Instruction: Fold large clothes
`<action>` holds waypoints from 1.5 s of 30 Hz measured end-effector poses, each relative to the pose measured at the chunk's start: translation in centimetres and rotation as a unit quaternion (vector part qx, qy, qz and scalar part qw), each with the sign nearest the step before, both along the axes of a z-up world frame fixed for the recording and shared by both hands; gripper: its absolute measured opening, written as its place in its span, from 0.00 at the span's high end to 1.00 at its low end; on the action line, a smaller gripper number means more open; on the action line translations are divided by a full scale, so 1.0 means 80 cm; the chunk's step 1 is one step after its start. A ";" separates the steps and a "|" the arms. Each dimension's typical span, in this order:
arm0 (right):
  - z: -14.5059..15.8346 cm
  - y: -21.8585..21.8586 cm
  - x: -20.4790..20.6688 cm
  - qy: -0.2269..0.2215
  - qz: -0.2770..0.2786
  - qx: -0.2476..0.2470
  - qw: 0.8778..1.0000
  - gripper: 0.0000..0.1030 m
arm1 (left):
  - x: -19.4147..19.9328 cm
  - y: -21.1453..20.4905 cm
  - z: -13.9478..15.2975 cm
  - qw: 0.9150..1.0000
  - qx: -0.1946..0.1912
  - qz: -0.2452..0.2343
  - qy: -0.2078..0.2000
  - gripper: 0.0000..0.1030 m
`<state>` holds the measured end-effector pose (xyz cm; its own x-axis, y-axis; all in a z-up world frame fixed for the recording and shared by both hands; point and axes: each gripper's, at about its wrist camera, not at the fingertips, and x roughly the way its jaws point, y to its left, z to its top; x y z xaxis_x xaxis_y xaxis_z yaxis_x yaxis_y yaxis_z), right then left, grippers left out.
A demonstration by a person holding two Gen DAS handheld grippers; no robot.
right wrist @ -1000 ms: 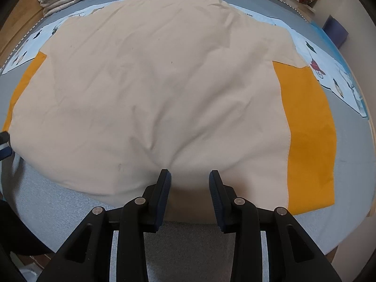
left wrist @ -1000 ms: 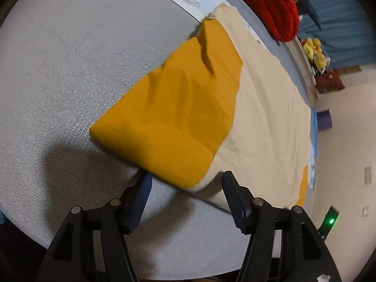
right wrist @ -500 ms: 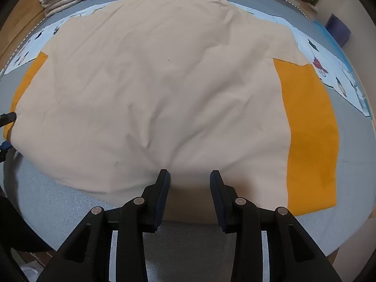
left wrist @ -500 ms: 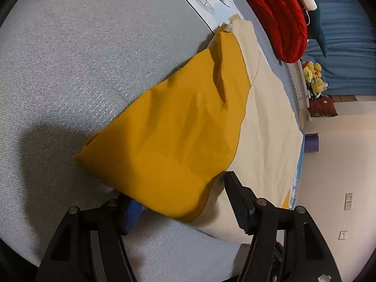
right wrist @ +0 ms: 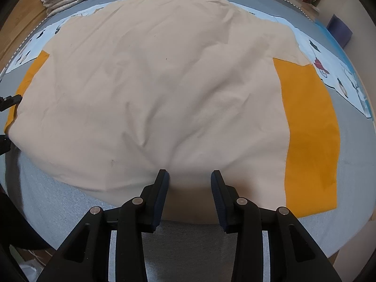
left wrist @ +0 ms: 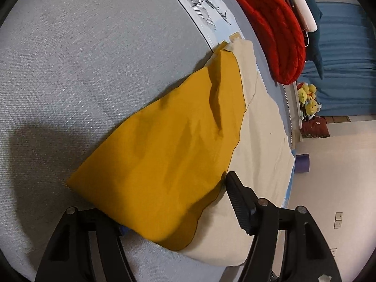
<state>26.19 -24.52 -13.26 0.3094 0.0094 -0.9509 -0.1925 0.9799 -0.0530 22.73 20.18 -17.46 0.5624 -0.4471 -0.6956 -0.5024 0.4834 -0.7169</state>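
Sliding forward, the left gripper (left wrist: 178,213) now has the orange sleeve (left wrist: 169,155) draped over 1 of its fingers, hiding it; a second ago both stood clear of the cloth. Fingers spread, straddling the sleeve's edge, nothing pinched yet. Over on the right, the right gripper (right wrist: 189,183) sits unchanged at the near hem of the cream garment (right wrist: 159,89), fingers parted, cloth between them ungripped. Garment lies flat across the grey bed (left wrist: 89,65). Looks like the grasping step: next, both need to close before folding.
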 end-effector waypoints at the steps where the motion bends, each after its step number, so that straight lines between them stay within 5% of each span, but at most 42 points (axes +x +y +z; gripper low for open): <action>1: 0.001 0.000 0.000 -0.002 -0.001 0.001 1.000 0.62 | 0.002 -0.002 0.001 1.000 0.006 -0.002 0.001 0.47; 4: 0.009 0.001 -0.003 -0.016 -0.007 0.003 1.000 0.62 | 0.007 -0.007 0.002 1.000 0.003 -0.010 -0.007 0.74; 7: 0.022 0.003 -0.005 -0.041 -0.013 0.007 0.999 0.62 | 0.009 -0.010 0.018 0.999 0.015 -0.021 -0.027 0.84; 14: 0.055 0.026 -0.010 -0.097 -0.017 0.018 0.995 0.62 | 0.000 -0.009 0.071 0.996 0.029 -0.038 -0.071 0.87; 19: 0.070 0.054 -0.010 -0.118 -0.007 0.033 0.992 0.62 | -0.021 0.004 0.117 0.993 0.069 -0.040 -0.089 0.87; 21: 0.073 0.069 -0.012 -0.122 0.004 0.039 0.992 0.62 | -0.033 0.013 0.144 0.988 0.113 -0.048 -0.093 0.87; 24: 0.061 0.093 -0.009 -0.091 0.029 0.049 0.994 0.62 | -0.047 0.015 0.171 0.981 0.152 -0.060 -0.108 0.88; 27: 0.016 0.114 -0.005 -0.001 0.057 0.020 0.998 0.62 | -0.053 0.004 0.181 0.973 0.182 -0.083 -0.112 0.87; 29: 0.017 0.112 -0.003 0.002 0.050 0.022 0.999 0.62 | -0.051 -0.008 0.185 0.967 0.207 -0.094 -0.113 0.87; 36: 0.122 0.061 0.007 -0.093 0.031 0.069 0.993 0.60 | -0.037 -0.056 0.199 0.949 0.250 -0.136 -0.136 0.87; 38: 0.165 0.033 0.008 -0.136 0.035 0.084 0.987 0.54 | -0.036 -0.072 0.206 0.944 0.257 -0.147 -0.145 0.88; 42: 0.225 -0.020 0.002 -0.204 0.055 0.068 0.975 0.24 | -0.028 -0.116 0.216 0.931 0.275 -0.175 -0.161 0.88; 45: 0.236 -0.070 -0.003 -0.228 0.037 0.054 0.972 0.21 | -0.023 -0.150 0.221 0.921 0.289 -0.198 -0.170 0.88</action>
<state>25.93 -30.15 5.58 0.6924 0.1394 -0.7080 -0.2425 0.9690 -0.0463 20.87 8.18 0.20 0.6651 -0.2740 -0.6947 0.0013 0.9307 -0.3658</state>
